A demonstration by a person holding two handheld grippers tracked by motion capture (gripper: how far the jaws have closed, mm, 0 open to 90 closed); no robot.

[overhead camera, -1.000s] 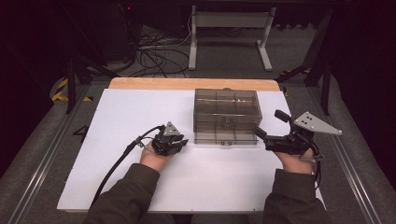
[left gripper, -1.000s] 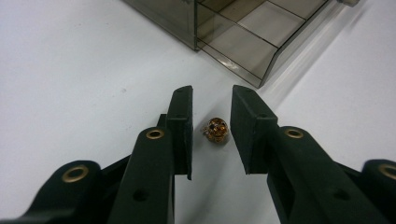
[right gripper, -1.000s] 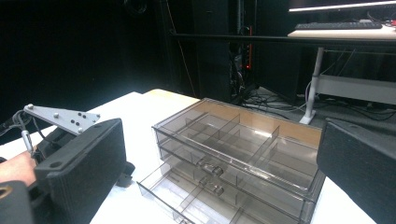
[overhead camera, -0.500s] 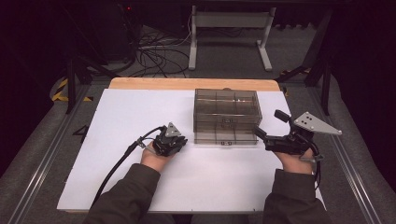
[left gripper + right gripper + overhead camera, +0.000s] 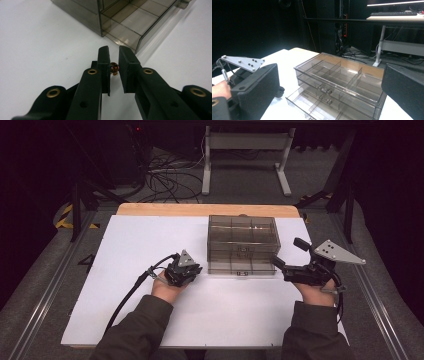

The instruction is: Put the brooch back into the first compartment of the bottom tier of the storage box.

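In the high view, a see-through brown drawer box [image 5: 241, 244] sits a little above the middle of the frame, on a big white sheet [image 5: 125, 250] that covers the table. The box has little rooms inside, split by thin walls, and its bottom drawer is pulled out a bit toward the lower edge of the frame. The left gripper [image 5: 183, 268] is in the lower left part of the middle, just beside the box's left front corner, with a black cable trailing down and to the left. In the left gripper view, its two black jaws stand close together in the middle of the frame and pinch a tiny shiny bead [image 5: 114, 68] between them (it looks dark red and gold, but it is too small to tell just what it is). The pulled-out drawer shows at the top of that view, near the jaw tips but not touching them. The right gripper [image 5: 290, 257] is to the right of the box in the high view, with a grey three-cornered plate on top. In the right gripper view, its jaws stand far apart at the left and right edges of the frame, with nothing between them, and the box sits in the middle, farther off.
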